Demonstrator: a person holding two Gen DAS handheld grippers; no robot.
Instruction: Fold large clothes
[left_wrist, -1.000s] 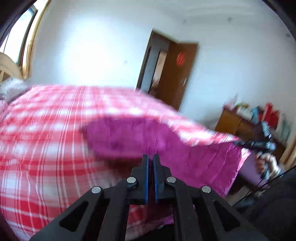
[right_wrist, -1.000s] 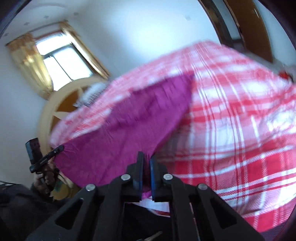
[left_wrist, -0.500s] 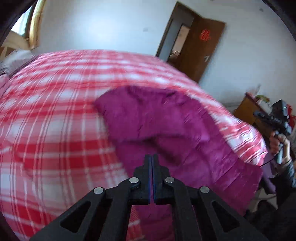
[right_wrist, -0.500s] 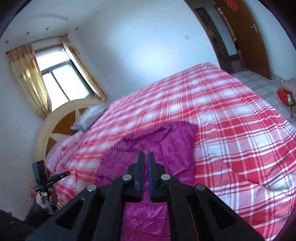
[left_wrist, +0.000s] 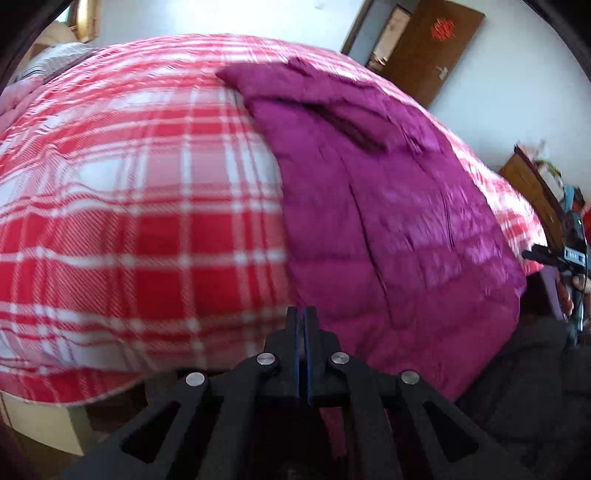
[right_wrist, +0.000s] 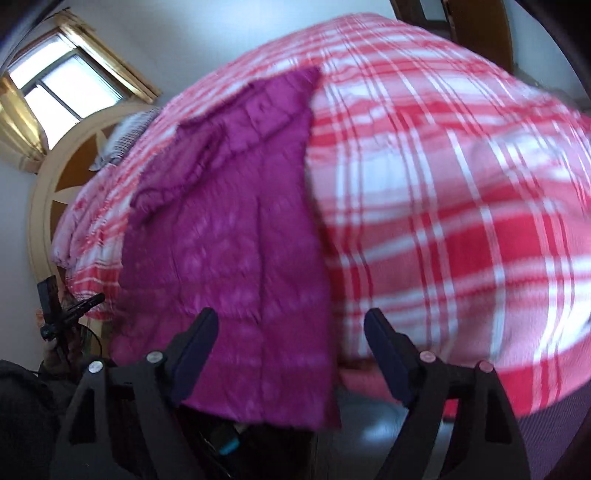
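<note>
A large magenta quilted jacket (left_wrist: 388, 229) lies spread on the red-and-white plaid bed (left_wrist: 129, 206), its hem hanging over the near edge. It also shows in the right wrist view (right_wrist: 229, 251). My left gripper (left_wrist: 303, 314) is shut at the jacket's near left hem corner; whether cloth sits between the fingers cannot be told. My right gripper (right_wrist: 291, 325) is open, its fingers apart above the jacket's near right hem corner, holding nothing. The right gripper also shows small at the right in the left wrist view (left_wrist: 561, 254).
A brown door (left_wrist: 432, 48) stands open beyond the bed. A wooden cabinet (left_wrist: 532, 192) with items is at the right. A round headboard (right_wrist: 48, 192), a pillow (right_wrist: 122, 136) and a curtained window (right_wrist: 62, 92) are at the bed's head.
Both grippers have dropped low toward the bed's near edge, and the jacket now lies flat. My right gripper has opened and let go of the jacket's hem. The left stays shut.
</note>
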